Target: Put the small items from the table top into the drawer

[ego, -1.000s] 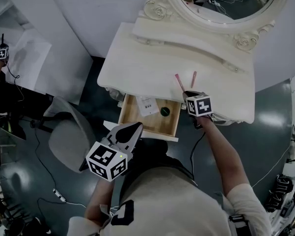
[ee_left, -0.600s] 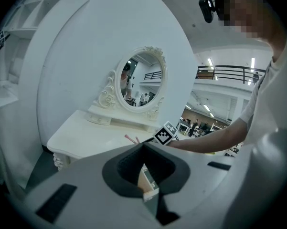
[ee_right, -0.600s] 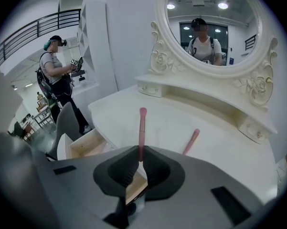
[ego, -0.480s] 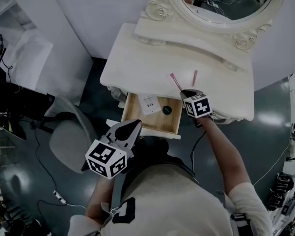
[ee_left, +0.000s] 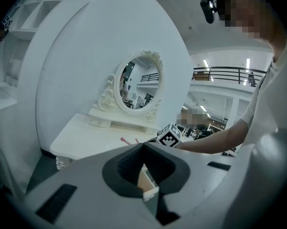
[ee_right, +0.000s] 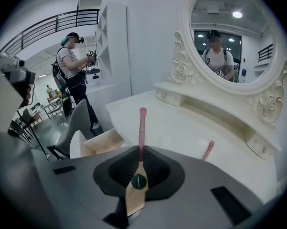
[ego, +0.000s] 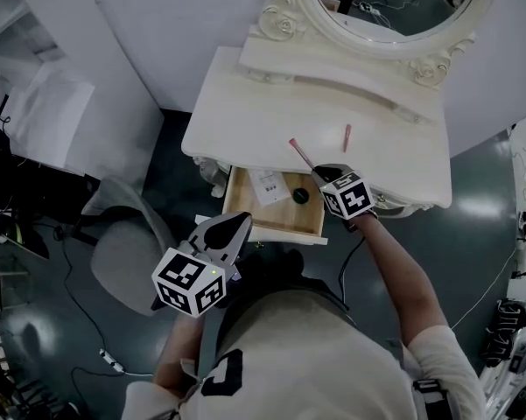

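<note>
My right gripper (ego: pixel 320 176) (ee_right: pixel 141 149) is shut on the lower end of a pink stick (ego: pixel 299 153) (ee_right: pixel 142 125), which juts up and left over the front of the white dressing table (ego: pixel 245 121). A second pink stick (ego: pixel 347 137) (ee_right: pixel 208 150) lies on the table top to its right. Below the table edge the wooden drawer (ego: pixel 241 206) (ee_right: pixel 99 144) stands pulled out, holding a white packet (ego: pixel 267 185) and a dark green round item (ego: pixel 300 196). My left gripper (ego: pixel 241 224) (ee_left: pixel 143 146) hangs in front of the drawer with its jaws together and nothing between them.
An oval mirror (ego: pixel 394 7) in an ornate frame rises at the back of the table. A grey chair (ego: pixel 127 252) stands left of the drawer, with cables on the dark floor. Another person (ee_right: pixel 74 63) stands far off at the left.
My right gripper has carried the pink stick up and leftward, away from the second stick and closer to the drawer, rolling as it went. The left gripper has barely shifted.
</note>
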A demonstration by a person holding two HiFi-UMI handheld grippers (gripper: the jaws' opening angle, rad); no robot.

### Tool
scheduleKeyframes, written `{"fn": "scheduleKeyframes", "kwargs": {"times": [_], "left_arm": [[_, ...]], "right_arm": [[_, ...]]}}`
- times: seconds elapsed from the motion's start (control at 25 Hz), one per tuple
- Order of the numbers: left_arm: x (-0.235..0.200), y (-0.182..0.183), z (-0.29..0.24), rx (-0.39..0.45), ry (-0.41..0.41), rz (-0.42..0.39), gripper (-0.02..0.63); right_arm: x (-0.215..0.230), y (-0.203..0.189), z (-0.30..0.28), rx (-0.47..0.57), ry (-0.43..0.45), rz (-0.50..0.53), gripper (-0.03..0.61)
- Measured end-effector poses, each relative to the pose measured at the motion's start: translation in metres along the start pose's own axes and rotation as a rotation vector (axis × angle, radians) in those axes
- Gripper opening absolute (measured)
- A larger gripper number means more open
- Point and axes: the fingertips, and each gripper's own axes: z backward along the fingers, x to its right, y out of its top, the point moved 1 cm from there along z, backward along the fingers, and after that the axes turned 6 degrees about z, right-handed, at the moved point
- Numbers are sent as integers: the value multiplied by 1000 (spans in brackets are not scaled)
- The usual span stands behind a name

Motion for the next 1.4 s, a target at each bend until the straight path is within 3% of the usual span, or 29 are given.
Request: {"fn": "scheduleKeyframes", "kwargs": {"times": [0.64, 1.4], "left_arm": [[-24, -1, 39, -1, -25, -25, 55], [-43, -6, 36, -8, -3, 13, 55]], "right_arm": [[-56, 12, 1, 41, 36, 40, 48], [-101, -3, -19, -32, 173, 187, 48]]}}
